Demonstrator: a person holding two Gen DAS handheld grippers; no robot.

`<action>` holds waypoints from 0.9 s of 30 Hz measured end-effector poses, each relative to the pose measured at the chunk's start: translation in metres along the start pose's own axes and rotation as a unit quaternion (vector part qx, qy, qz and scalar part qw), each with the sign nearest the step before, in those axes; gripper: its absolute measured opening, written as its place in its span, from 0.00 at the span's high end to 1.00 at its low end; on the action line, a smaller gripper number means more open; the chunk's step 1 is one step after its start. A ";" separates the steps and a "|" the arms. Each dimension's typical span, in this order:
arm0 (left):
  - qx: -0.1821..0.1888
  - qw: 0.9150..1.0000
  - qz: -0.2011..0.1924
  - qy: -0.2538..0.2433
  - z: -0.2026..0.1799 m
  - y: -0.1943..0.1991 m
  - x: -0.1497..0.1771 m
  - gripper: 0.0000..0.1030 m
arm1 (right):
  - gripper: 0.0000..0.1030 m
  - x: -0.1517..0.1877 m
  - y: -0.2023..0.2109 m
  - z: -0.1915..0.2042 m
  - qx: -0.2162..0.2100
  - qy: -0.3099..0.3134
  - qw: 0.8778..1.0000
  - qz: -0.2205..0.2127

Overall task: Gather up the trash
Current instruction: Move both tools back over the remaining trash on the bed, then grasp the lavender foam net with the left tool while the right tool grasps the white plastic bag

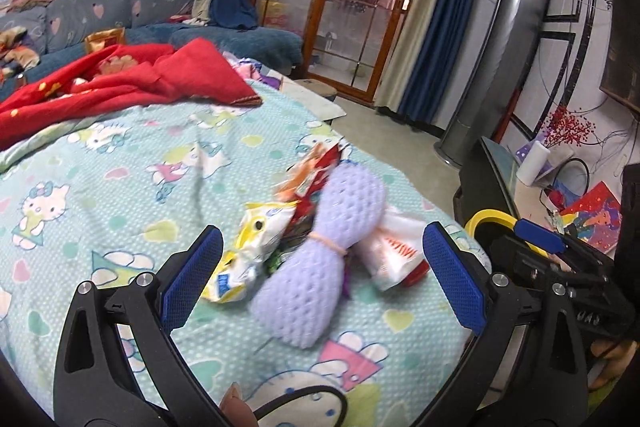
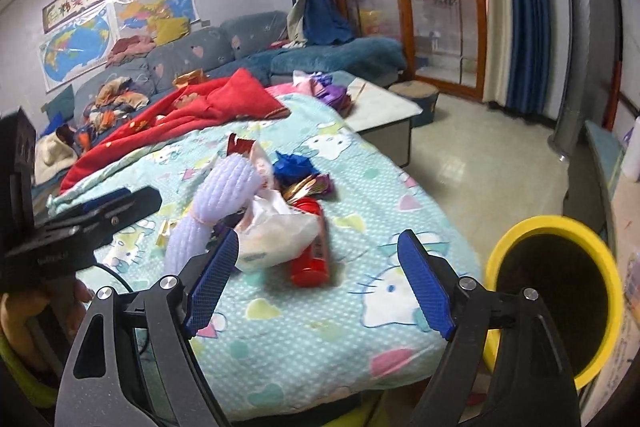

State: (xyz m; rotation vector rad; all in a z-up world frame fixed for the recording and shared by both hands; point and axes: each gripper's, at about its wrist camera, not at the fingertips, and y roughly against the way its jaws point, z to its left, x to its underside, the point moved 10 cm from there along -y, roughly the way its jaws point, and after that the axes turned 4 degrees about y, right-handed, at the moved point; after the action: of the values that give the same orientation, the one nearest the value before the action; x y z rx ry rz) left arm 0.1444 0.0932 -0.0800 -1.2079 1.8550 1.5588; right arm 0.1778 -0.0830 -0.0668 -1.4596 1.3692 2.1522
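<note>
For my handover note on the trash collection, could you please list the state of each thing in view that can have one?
Left hand-held gripper: open, empty.
Right hand-held gripper: open, empty.
Lilac foam net sleeve: lying on the bedspread, cinched by a rubber band.
Red cylindrical can: lying on its side, partly under a white plastic packet.
Yellow-rimmed black bin: open, beside the bed.
</note>
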 end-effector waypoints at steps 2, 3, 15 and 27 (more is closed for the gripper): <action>0.000 1.000 0.005 0.002 0.005 -0.001 0.003 0.11 | 0.23 -0.001 -0.006 0.003 -0.005 -0.003 1.000 0.007; 0.001 1.000 0.009 0.002 0.007 -0.002 0.004 0.11 | 0.23 0.000 -0.009 0.004 -0.010 -0.005 1.000 0.011; 0.021 0.997 0.067 -0.027 0.005 -0.031 0.034 0.30 | 0.23 0.008 -0.057 0.014 -0.057 -0.055 0.994 0.072; 0.013 0.994 0.095 -0.047 0.003 -0.040 0.052 0.56 | 0.56 0.014 -0.082 0.022 -0.084 -0.090 0.988 0.097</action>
State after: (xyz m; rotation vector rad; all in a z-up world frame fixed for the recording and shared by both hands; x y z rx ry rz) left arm 0.1498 0.0792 -0.1439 -0.9519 1.9699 1.6538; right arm 0.2067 -0.0251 -0.1231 -1.1894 1.3436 2.5061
